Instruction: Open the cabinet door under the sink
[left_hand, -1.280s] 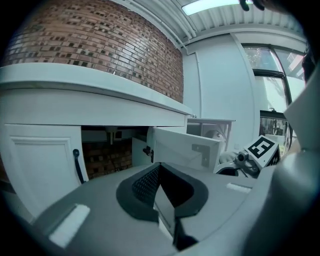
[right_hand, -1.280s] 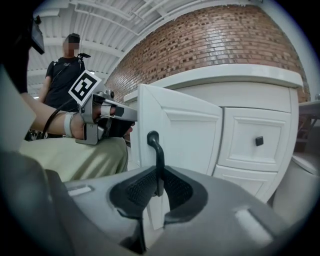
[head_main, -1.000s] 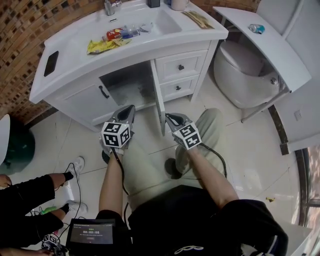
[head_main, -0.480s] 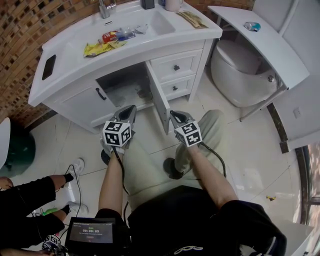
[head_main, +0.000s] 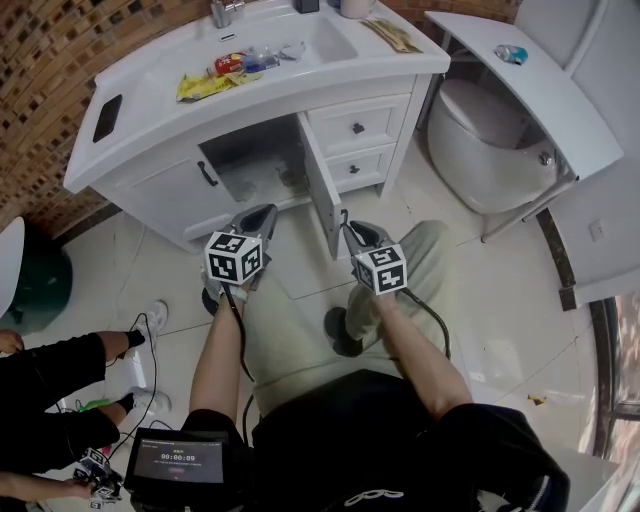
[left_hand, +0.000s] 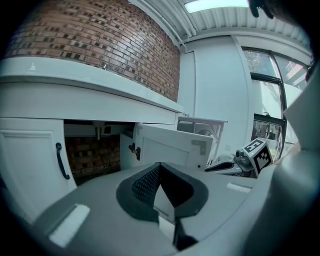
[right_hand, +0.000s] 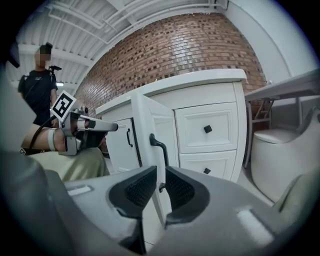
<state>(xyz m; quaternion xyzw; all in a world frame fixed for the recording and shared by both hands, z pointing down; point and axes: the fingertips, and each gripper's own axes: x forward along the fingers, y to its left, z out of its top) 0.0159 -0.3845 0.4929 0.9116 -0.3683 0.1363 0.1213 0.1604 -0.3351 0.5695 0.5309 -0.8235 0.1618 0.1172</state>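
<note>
Under the white sink counter, the open white cabinet door is straddled by the right tool, its jaws just spread wider

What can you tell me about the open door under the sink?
The cabinet door is a flat white panel, seemingly painted wood, with a dark curved bar handle on its front. It stands wide open, hinged beside the drawers, baring the space under the sink. The right hand-held gripper sits near its free edge; its jaws have just been opening and do not clamp it.
</note>
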